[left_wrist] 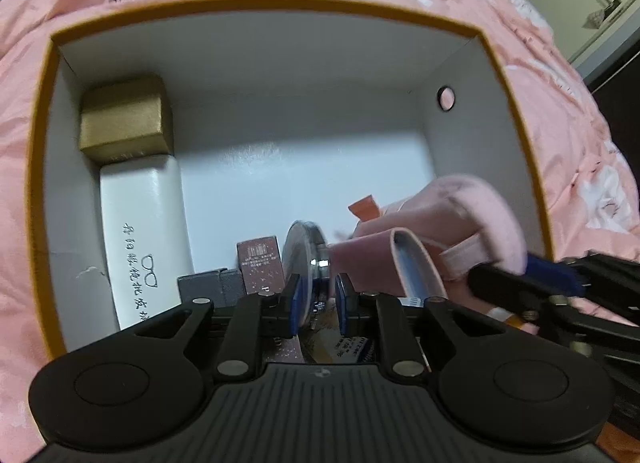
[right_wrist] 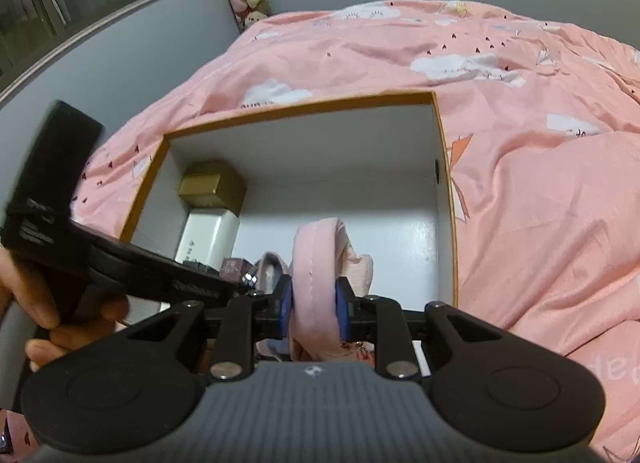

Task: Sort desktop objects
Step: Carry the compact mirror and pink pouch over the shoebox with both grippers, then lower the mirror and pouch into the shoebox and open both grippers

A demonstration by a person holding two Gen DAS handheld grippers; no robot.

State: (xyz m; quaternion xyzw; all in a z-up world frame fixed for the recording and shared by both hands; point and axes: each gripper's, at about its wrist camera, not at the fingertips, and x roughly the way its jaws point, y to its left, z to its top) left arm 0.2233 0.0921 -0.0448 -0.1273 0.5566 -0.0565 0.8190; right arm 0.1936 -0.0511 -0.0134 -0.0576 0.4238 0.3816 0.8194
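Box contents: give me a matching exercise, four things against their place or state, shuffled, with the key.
Things:
1. gold box
2. white glasses case
3. round mirror
4. pink pouch

Places or states:
A. clamped in the right gripper
B. between the left gripper's pads
C. far left corner of the storage box
D. along the left wall, nearer than the gold box

Pairs: 1-C, 2-D, 3-B, 4-A

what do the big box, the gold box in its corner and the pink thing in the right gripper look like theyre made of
Big box: seemingly cardboard, matte white inside, mustard rim; a scuffed patch shows on its left wall.
Gold box: likely paper-wrapped card with a fine, metallic sheen.
Pink pouch: soft fabric, possibly plush, with a stitched seam; it bulges between the right gripper fingers.
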